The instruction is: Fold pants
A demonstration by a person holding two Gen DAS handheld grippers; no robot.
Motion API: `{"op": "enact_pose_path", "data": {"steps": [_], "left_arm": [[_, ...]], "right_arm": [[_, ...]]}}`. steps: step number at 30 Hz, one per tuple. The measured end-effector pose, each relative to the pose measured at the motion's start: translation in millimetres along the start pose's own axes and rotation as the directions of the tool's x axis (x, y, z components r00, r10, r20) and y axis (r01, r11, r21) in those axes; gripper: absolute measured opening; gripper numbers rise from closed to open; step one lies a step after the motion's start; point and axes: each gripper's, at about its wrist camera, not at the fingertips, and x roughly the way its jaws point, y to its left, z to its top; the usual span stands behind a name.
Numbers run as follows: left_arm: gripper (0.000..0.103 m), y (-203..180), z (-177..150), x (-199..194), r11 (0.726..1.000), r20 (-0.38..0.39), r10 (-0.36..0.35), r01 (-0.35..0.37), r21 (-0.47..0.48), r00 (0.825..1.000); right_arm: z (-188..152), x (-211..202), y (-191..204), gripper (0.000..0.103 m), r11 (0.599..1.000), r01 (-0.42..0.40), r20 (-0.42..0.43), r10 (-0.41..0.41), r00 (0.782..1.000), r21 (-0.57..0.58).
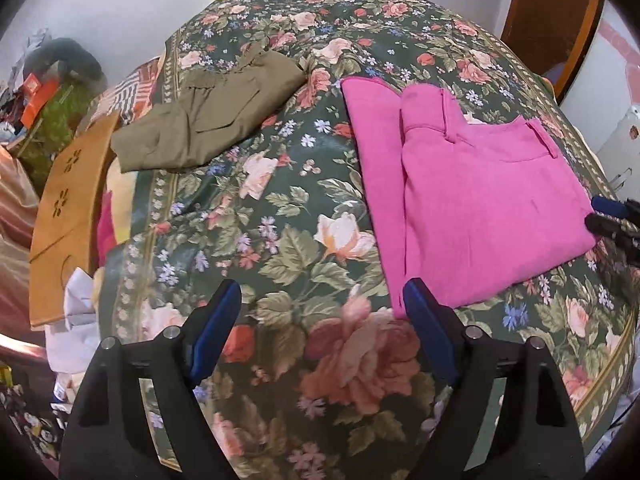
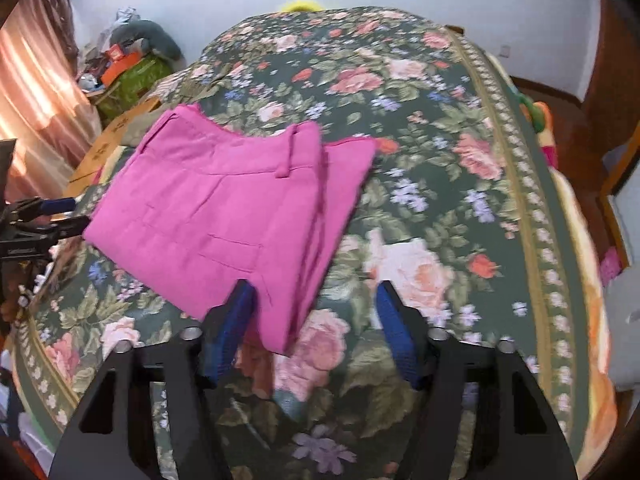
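Observation:
Folded pink pants (image 1: 480, 200) lie on the floral bedspread (image 1: 288, 216), waistband toward the far side. In the right wrist view the pink pants (image 2: 216, 200) sit left of centre, and their near corner lies between the fingers of my right gripper (image 2: 315, 286), whose pads stand apart from the cloth. My left gripper (image 1: 322, 286) hangs open over bare bedspread, its right finger (image 1: 420, 304) beside the pants' near left corner. Folded olive pants (image 1: 208, 120) rest at the far left. Each view shows the other gripper at the frame's edge: the right gripper (image 1: 608, 216) and the left gripper (image 2: 56, 210).
A tan wooden board (image 1: 68, 216) leans along the bed's left side above white cloth. Clutter with an orange box (image 2: 116, 64) is piled in the far corner by a pink curtain (image 2: 36, 100). A wooden door (image 1: 552, 12) stands at the far right.

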Motion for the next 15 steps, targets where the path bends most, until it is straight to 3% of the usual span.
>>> {"op": "enact_pose_path", "data": {"steps": [3, 11, 13, 15], "left_arm": [[0.074, -2, 10, -8, 0.998, 0.037, 0.045, -0.046, 0.031, 0.998], [0.072, -21, 64, -14, 0.994, 0.119, -0.078, 0.069, 0.081, 0.990], [0.069, -30, 79, -7, 0.988, 0.117, -0.125, 0.113, 0.101, 0.985], [0.059, -37, 89, 5, 0.984, 0.094, -0.153, 0.143, 0.107, 0.984]], "right_arm": [[4, -8, -4, 0.050, 1.000, 0.005, 0.021, -0.006, 1.000, 0.015], [38, -11, 7, 0.049, 0.999, -0.022, 0.103, 0.024, 0.994, -0.026], [44, -3, 10, 0.049, 0.999, -0.025, 0.100, 0.029, 0.995, -0.036], [51, 11, 11, 0.042, 0.998, -0.033, 0.089, 0.037, 0.995, -0.046]]}}
